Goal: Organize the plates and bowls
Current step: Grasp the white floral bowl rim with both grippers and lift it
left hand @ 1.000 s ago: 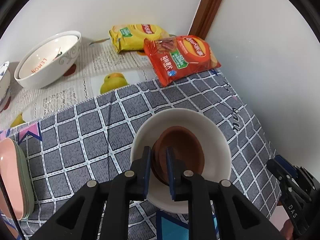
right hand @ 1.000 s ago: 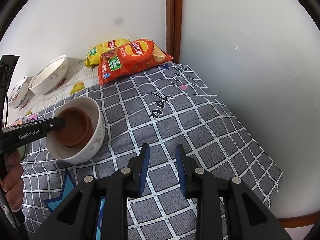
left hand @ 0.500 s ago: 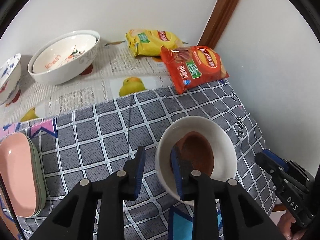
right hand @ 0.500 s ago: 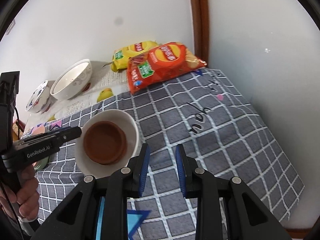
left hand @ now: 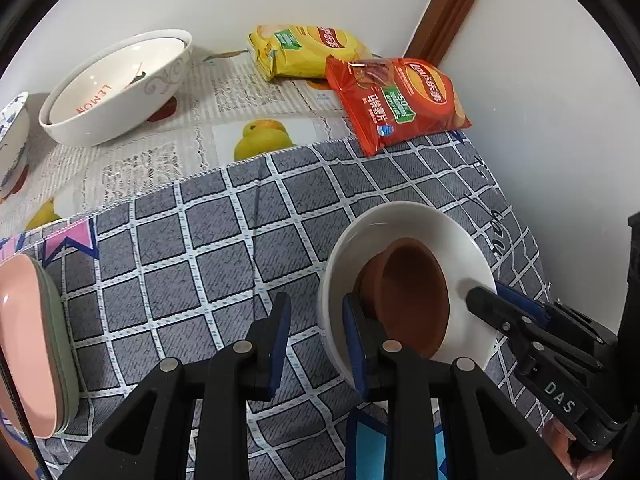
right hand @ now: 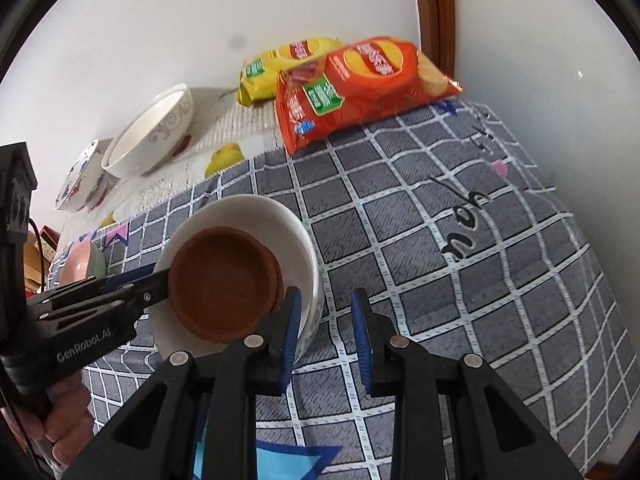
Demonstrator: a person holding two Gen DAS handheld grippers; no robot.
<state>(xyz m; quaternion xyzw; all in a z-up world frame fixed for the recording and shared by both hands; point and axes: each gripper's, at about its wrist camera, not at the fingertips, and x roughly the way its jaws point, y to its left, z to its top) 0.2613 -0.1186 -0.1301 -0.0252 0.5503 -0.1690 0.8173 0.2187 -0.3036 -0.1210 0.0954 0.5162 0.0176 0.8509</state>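
A white bowl (left hand: 400,220) stands on the grey checked cloth (left hand: 200,248) and holds nested brown bowls (left hand: 412,296). My left gripper (left hand: 316,304) is open and straddles the white bowl's left rim. One finger is outside over the cloth, the other inside next to the brown bowls. In the right wrist view the white bowl (right hand: 248,204) and brown bowls (right hand: 220,280) lie just left of my right gripper (right hand: 326,300). It is open across the bowl's right rim, with cloth showing in the gap. In the left wrist view the right gripper (left hand: 496,300) reaches in from the right.
A large white bowl (left hand: 116,88) and a blue-patterned bowl (left hand: 12,140) sit at the back left on a fruit-print cloth. Pink and green dishes (left hand: 28,344) are stacked at the left edge. Yellow (left hand: 308,52) and red (left hand: 400,100) crisp bags lie by the back wall. A wall runs along the right.
My left gripper let go of the brown bowl's rim, opened and shifted left to straddle the white bowl's rim. My right gripper came in from the right to the bowl's other side.
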